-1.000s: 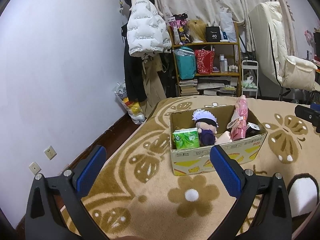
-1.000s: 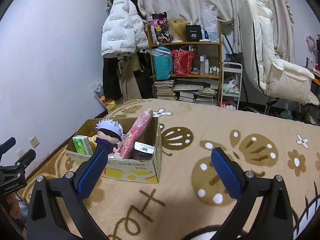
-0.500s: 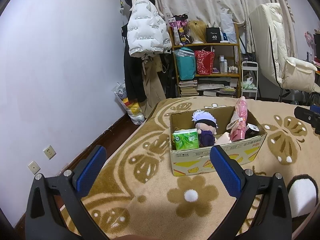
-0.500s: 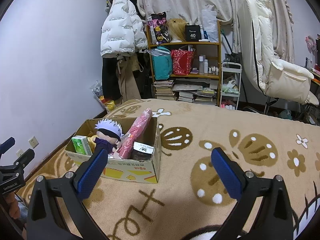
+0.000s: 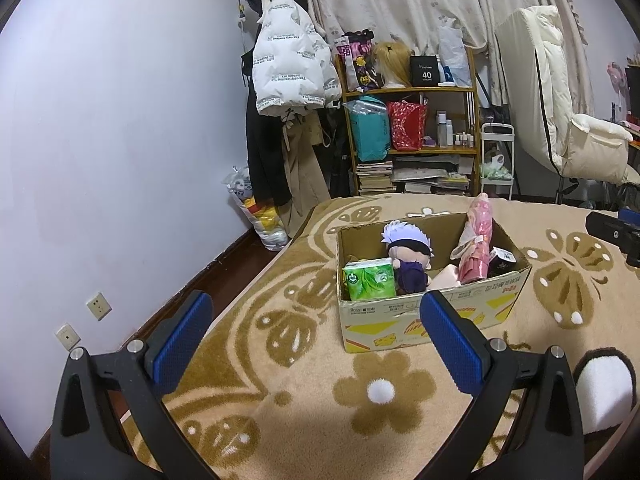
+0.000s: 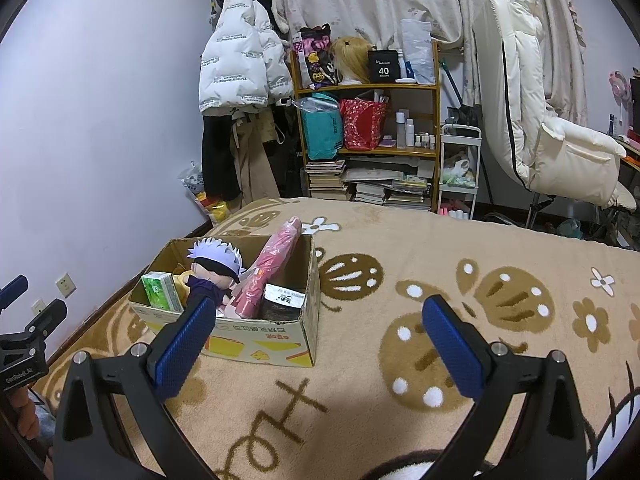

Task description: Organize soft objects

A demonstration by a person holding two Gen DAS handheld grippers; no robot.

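Patterned tan blanket (image 6: pixel 400 252) filled the lower frame. Nearest, left gripper (image 5: pixel 316 334) and right gripper (image 6: pixel 320 338) both hovered released, fingers (image 6: pixel 450 350) wide and holding nothing. Barely any change over the last second: no approach begun, so sorting looked unstarted. Mid-frame, cardboard box (image 5: pixel 436 312) held a white-haired plush doll (image 5: pixel 408 256), upright, beside green tissue pack (image 5: pixel 370 280) and pink bundle (image 5: pixel 478 240). Upper frame: cluttered shelf (image 6: pixel 370 144).

One cardboard box (image 5: pixel 432 312) sits ahead of the left jaws, and it holds one plush doll (image 5: pixel 408 256), one green tissue pack (image 5: pixel 370 280), one pink folded umbrella (image 5: pixel 478 240) and one small black box (image 6: pixel 282 302).
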